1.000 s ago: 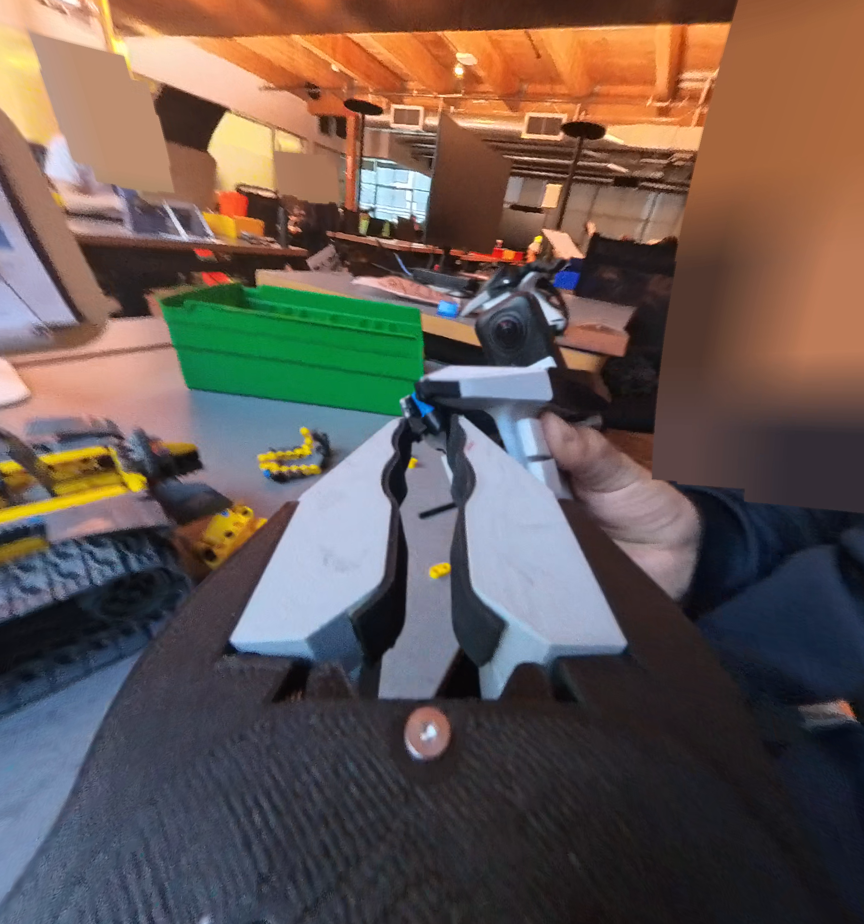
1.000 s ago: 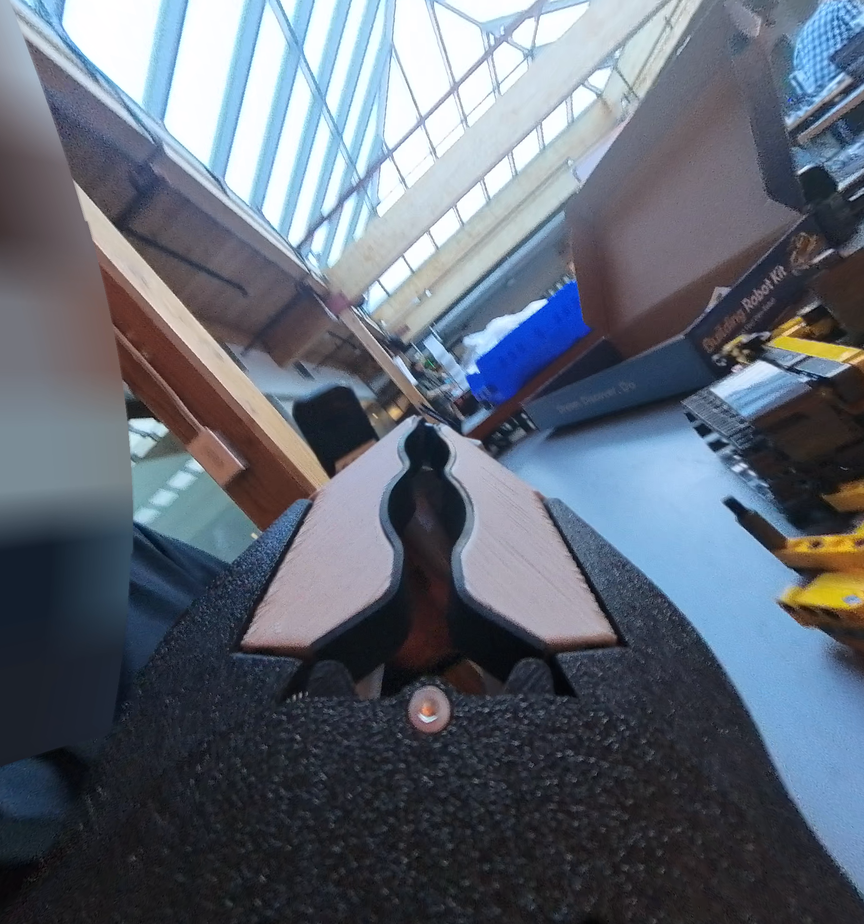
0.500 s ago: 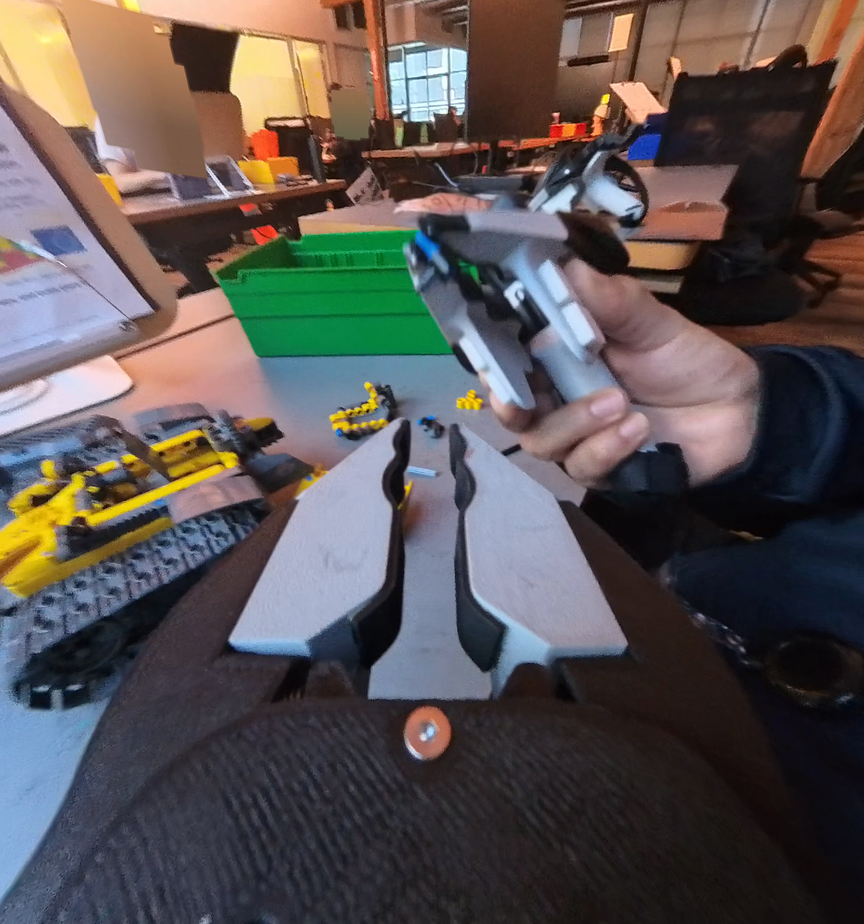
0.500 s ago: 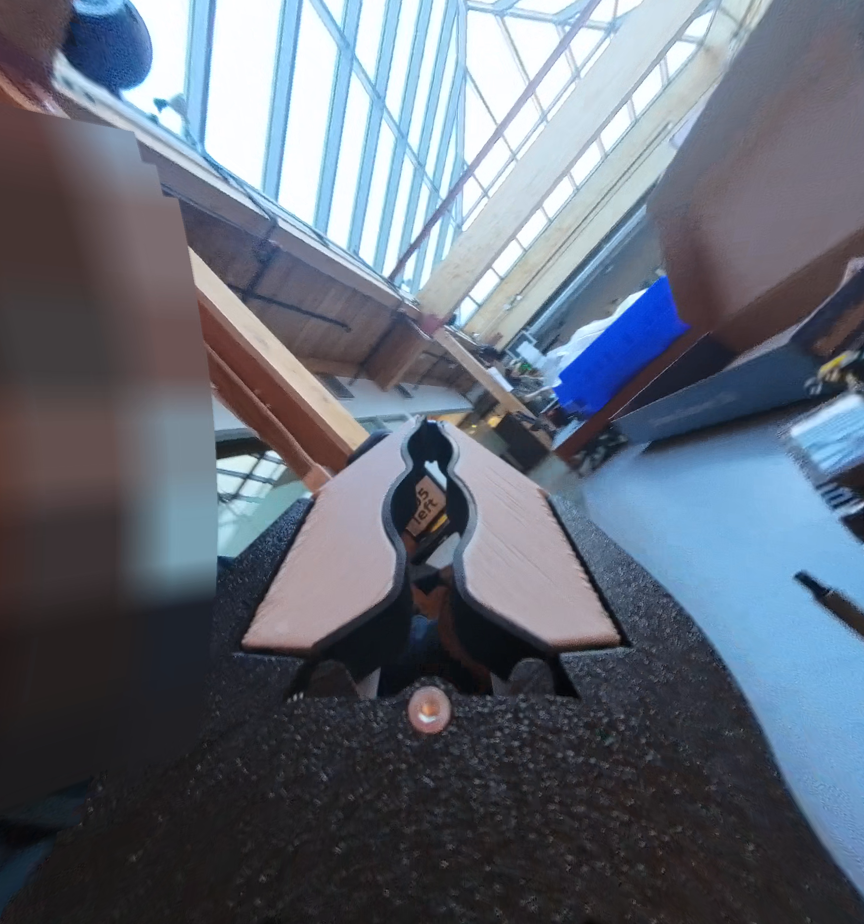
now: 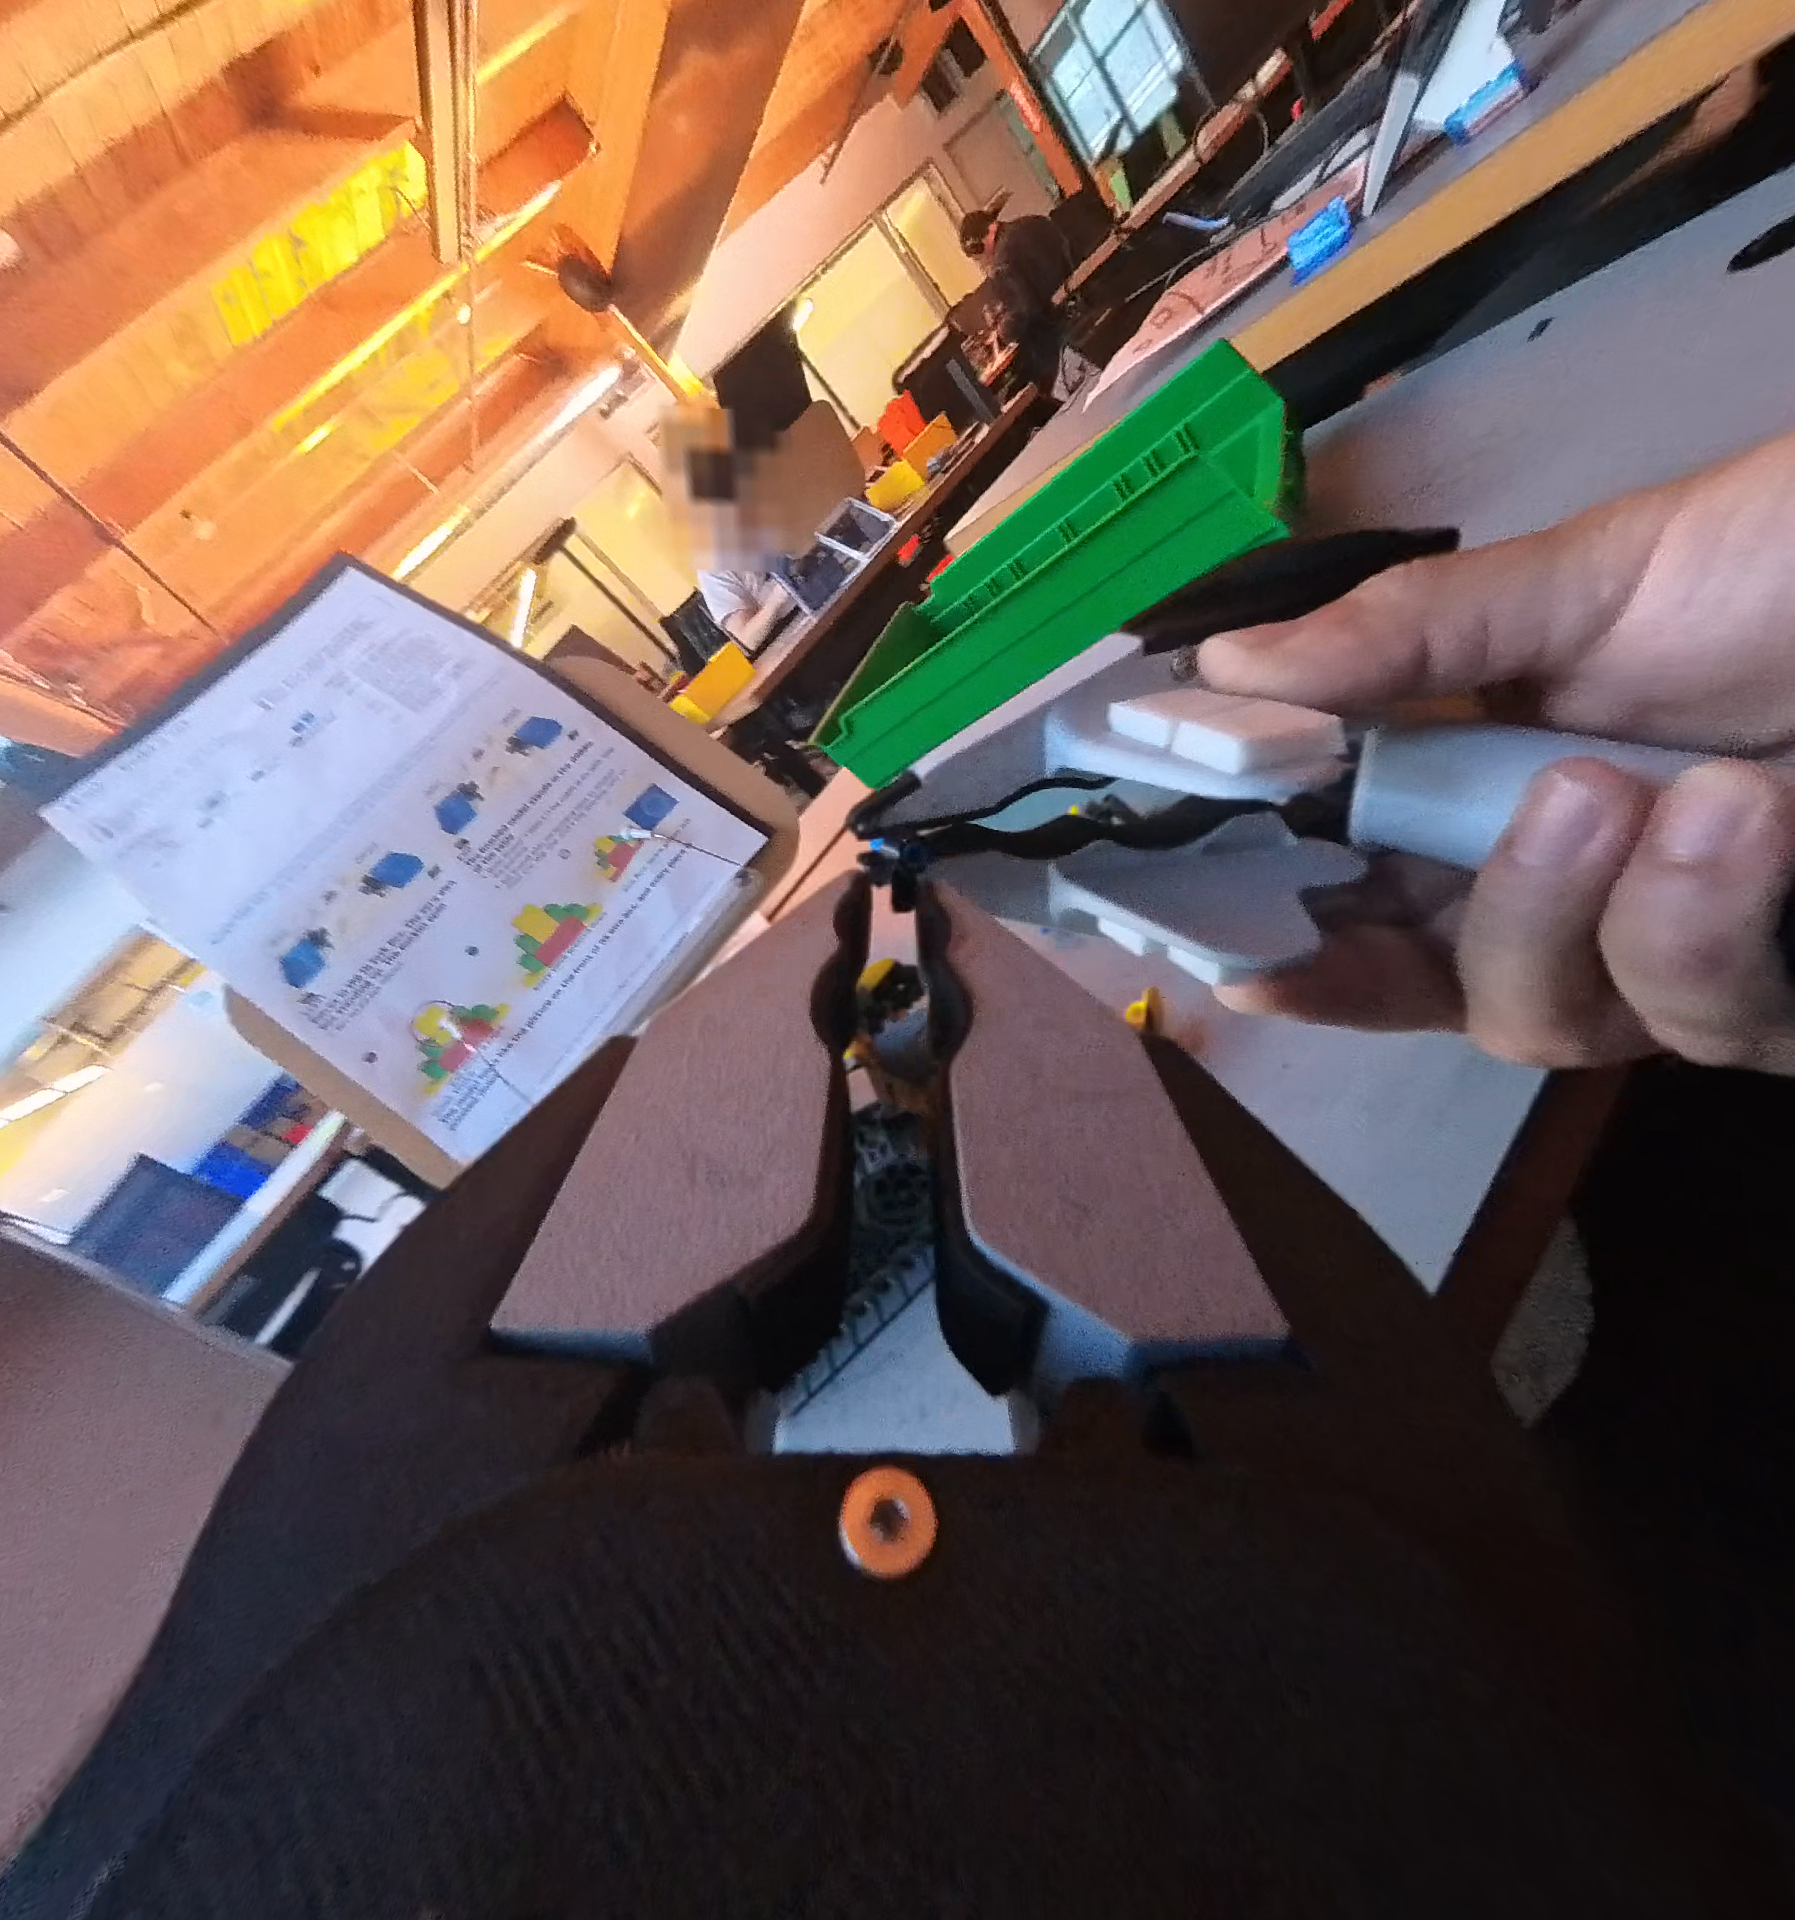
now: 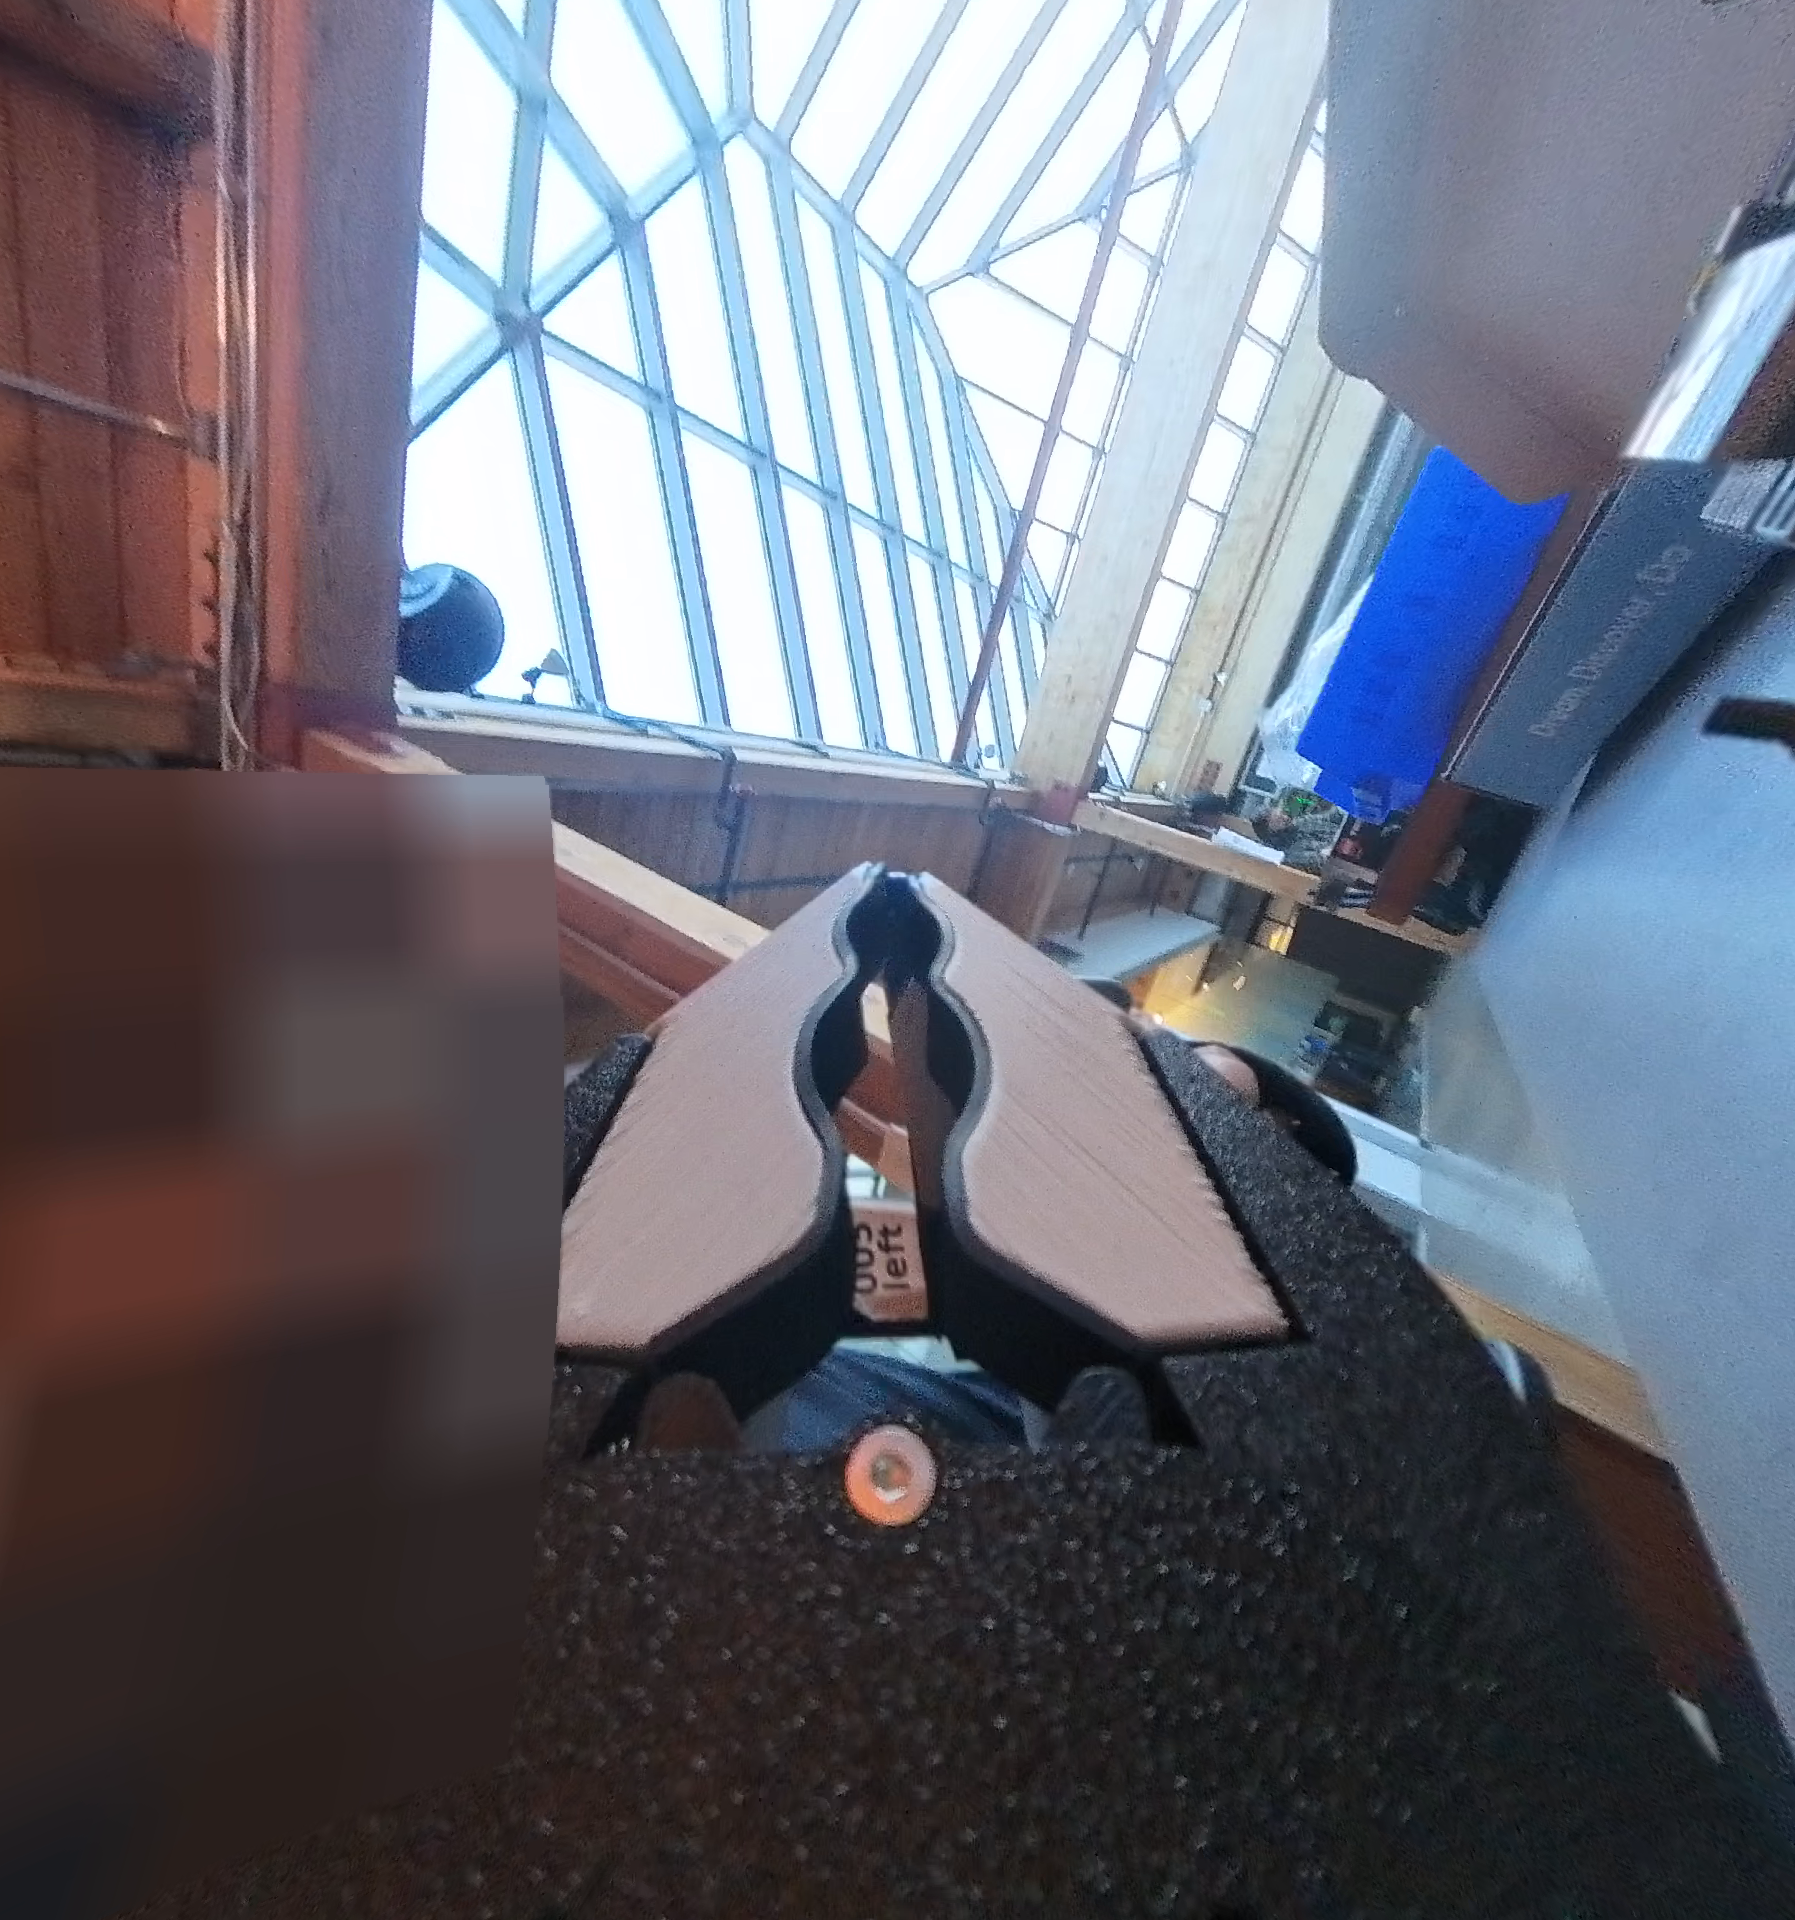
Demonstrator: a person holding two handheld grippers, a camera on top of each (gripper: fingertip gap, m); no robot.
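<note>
The left gripper [image 5: 893,914] has jaws slightly spread, empty. Just ahead, the right gripper [image 5: 888,847], jaws pressed together, pinches a small blue piece [image 5: 908,854], well above the surface [image 5: 1392,1143]. A bump between tips could knock it loose.

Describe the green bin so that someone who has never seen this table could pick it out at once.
Start at the grey table in the left wrist view and look past the hand that grips the other gripper. The green bin stands at the table's far side, beyond the propped instruction sheet. It is the only large, solid green, ribbed, open-topped thing there.
</note>
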